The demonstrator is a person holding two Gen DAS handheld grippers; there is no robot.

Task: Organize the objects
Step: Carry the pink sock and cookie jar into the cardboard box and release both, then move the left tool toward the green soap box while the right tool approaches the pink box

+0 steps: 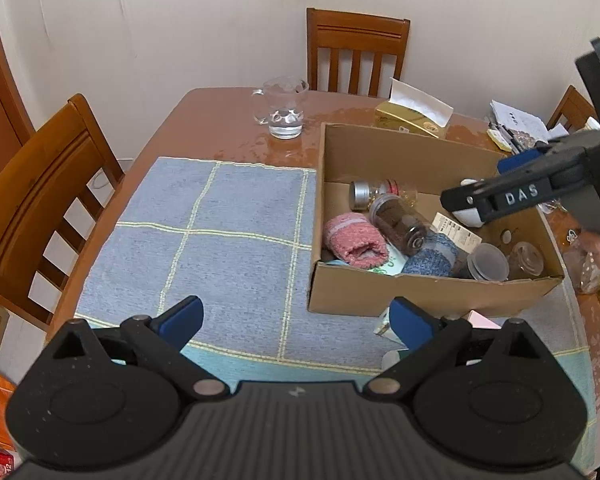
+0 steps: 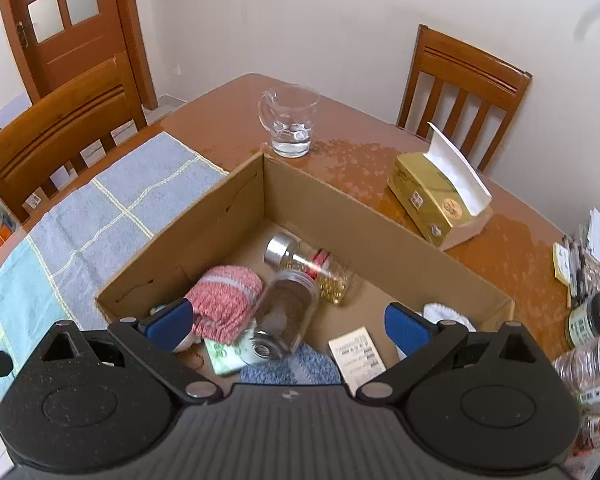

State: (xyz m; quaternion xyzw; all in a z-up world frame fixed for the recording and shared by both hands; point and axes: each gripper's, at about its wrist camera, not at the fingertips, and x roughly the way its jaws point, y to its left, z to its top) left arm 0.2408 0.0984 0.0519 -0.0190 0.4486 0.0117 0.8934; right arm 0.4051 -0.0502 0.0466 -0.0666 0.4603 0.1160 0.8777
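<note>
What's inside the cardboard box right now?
In the cardboard box: silver-lidded jar, brown-filled jar, pink sock, blue sock, paper tag, green packet, partly covered. The near end is hidden behind the fingers.

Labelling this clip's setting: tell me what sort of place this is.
Probably a home dining room: a brown wooden dining table with slatted wooden chairs around it, a clear glass pitcher, and a gold tissue box.

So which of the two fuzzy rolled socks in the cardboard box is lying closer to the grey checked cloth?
The pink fuzzy rolled sock, by the wall of the cardboard box nearest the grey checked cloth. The blue fuzzy rolled sock lies further in, beyond the dark-filled clear jar.
</note>
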